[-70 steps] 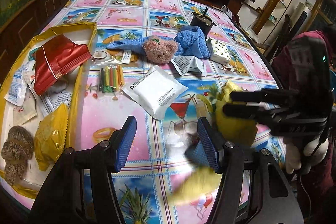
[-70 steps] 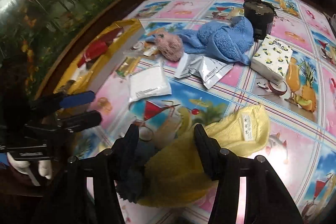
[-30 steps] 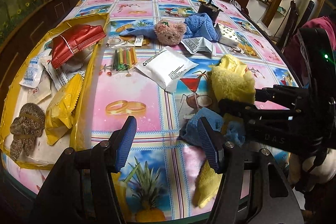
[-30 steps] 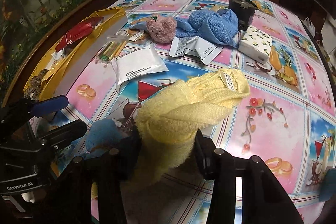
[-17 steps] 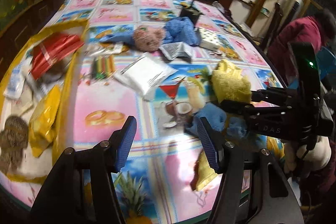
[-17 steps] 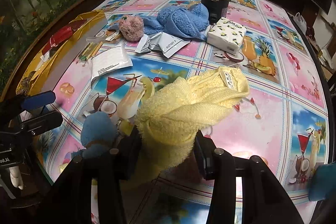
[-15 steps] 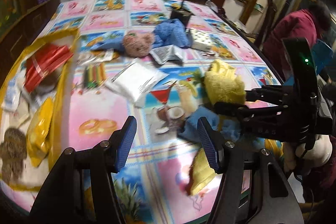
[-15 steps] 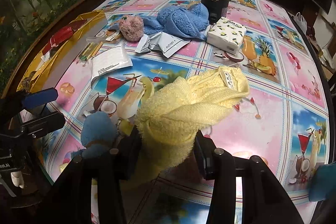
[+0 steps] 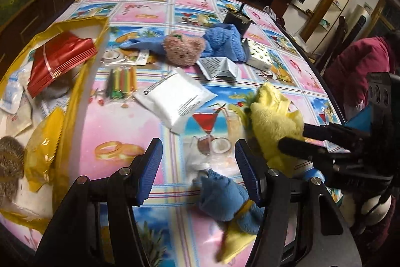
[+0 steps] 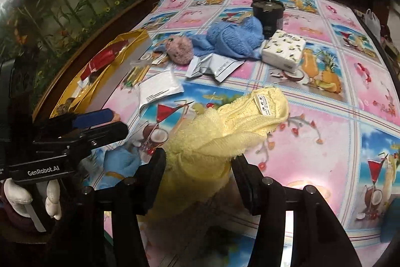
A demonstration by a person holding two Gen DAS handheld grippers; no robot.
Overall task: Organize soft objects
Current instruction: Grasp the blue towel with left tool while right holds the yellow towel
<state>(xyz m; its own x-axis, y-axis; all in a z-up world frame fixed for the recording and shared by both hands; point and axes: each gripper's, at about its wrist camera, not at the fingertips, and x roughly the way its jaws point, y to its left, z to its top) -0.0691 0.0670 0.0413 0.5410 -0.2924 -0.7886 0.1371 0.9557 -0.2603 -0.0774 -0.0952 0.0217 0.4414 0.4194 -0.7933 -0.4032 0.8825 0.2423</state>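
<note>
1. Two readable marks we note: "GenRobot.AI" in white on the body of the left gripper [image 10: 100, 121], seen from the right wrist, and a small white sewn label on the yellow towel [image 10: 225, 131] whose print is too small for us to read.
2. We cannot read the print on the white pouch [image 9: 175, 99] or the silver packet [image 9: 217, 66].
3. We see a yellow tray [image 9: 72, 101] along the tabletop's left edge; it holds a red packet [image 9: 60, 59], a yellow packet [image 9: 42, 149], small white sachets and a brown knitted piece.
4. Right gripper [image 10: 197, 167]: jaws opening, with the yellow towel bunched between them near the tabletop's near edge; we see the cloth touching both fingers.
5. Left gripper [image 9: 197, 167]: fingers apart, nothing gripped. A blue cloth [image 9: 225, 199] lies on the tabletop at the near edge, just below its right finger.
6. Toward the far edge we log a pink teddy bear [image 9: 183, 50] lying against a blue towel [image 9: 222, 41], beside a patterned tissue pack [image 9: 257, 54].
</note>
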